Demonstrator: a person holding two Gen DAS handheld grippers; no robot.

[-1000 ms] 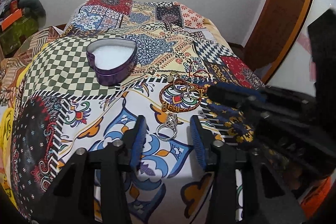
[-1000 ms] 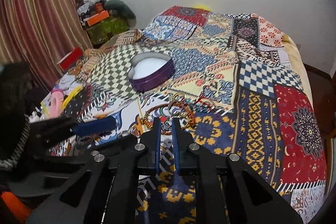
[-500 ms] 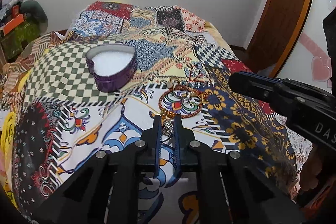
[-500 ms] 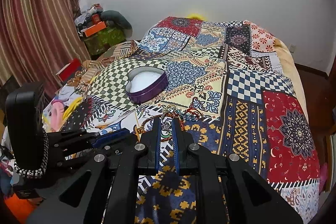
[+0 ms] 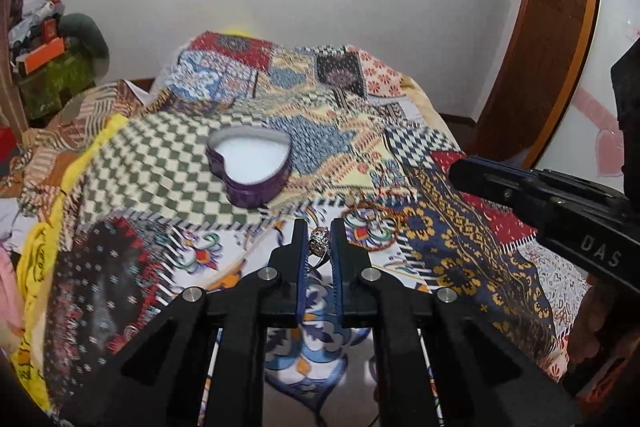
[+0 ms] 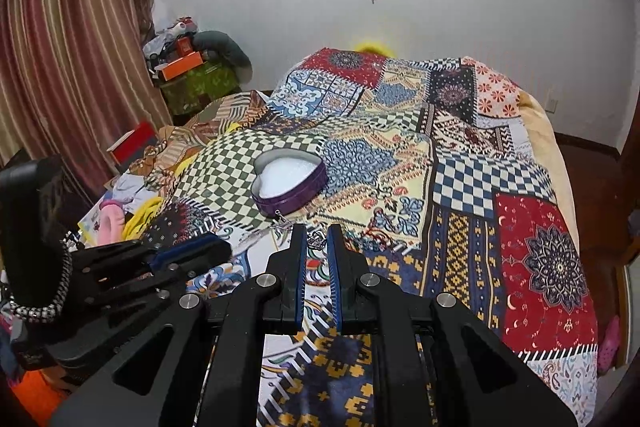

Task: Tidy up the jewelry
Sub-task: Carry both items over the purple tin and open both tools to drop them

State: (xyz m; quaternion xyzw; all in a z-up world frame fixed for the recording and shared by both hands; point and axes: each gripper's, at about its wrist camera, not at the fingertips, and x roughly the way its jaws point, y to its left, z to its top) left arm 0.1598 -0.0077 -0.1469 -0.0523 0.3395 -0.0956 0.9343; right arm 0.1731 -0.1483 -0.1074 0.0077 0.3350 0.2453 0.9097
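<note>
In the left wrist view my left gripper (image 5: 319, 227) is shut on a silver stone-set ring (image 5: 319, 245), held a little above the patchwork bedspread (image 5: 160, 171). An open purple heart-shaped tin (image 5: 250, 167) with a white lining sits farther back on the bed. Thin bangles (image 5: 394, 213) lie blurred on the cloth to the right of my fingertips. In the right wrist view my right gripper (image 6: 316, 231) is shut on a small silver jewelry piece (image 6: 316, 239), just in front of the heart tin (image 6: 288, 179). What kind of piece it is I cannot tell.
The right gripper (image 5: 520, 187) reaches in from the right in the left wrist view. The left gripper (image 6: 180, 255) shows at the left in the right wrist view. Clutter and boxes (image 6: 188, 67) stand by the striped curtain (image 6: 60, 47). A wooden door frame (image 5: 560, 27) stands at the right.
My left gripper closed on the ring and lifted it off the bedspread. My right gripper stayed shut and rose with its silver piece, away from the bangles.
</note>
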